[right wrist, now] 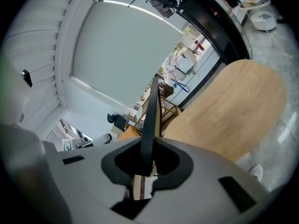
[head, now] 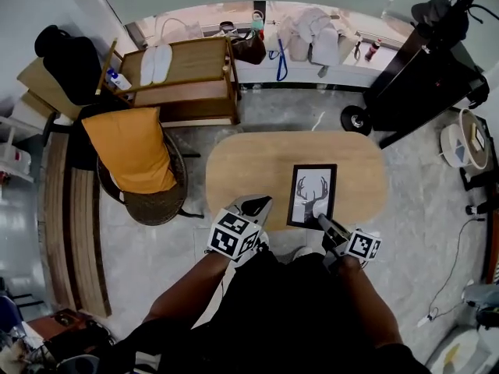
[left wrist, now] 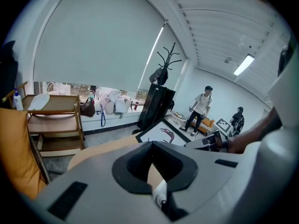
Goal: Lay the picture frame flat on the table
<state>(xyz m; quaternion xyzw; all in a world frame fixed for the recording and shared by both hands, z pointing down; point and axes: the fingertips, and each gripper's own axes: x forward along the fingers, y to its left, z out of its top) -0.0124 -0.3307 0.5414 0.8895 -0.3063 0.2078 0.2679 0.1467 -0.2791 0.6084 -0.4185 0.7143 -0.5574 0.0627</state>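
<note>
At the table's near edge, right side: right gripper (head: 321,220) has its fingers clamped on the picture frame (head: 313,195), at the frame's near right corner. The right gripper view confirms it. The black frame edge (right wrist: 152,115) runs edge-on straight out from between the jaws of the right gripper (right wrist: 150,149), pads pressed on both faces.

Left gripper (head: 261,202) sits over the same near edge, just left of the frame and not touching it. In the left gripper view the left gripper (left wrist: 152,146) has its fingertips together with nothing between them, only a bit of tabletop showing behind.

The frame holds a deer print, face up, long side running from near edge to far edge, on the right-centre part of the oval wooden table (head: 249,162). Can't tell from these views whether its back is fully down or the held end is slightly raised. From the left gripper it shows as a dark-bordered panel (left wrist: 161,133) just past the jaws.

Rest of the tabletop (right wrist: 224,111) is bare wood. Off the table's left end stands a wicker chair with an orange cushion (head: 132,158). Beyond the far edge is a wooden shelf unit (head: 187,84).
</note>
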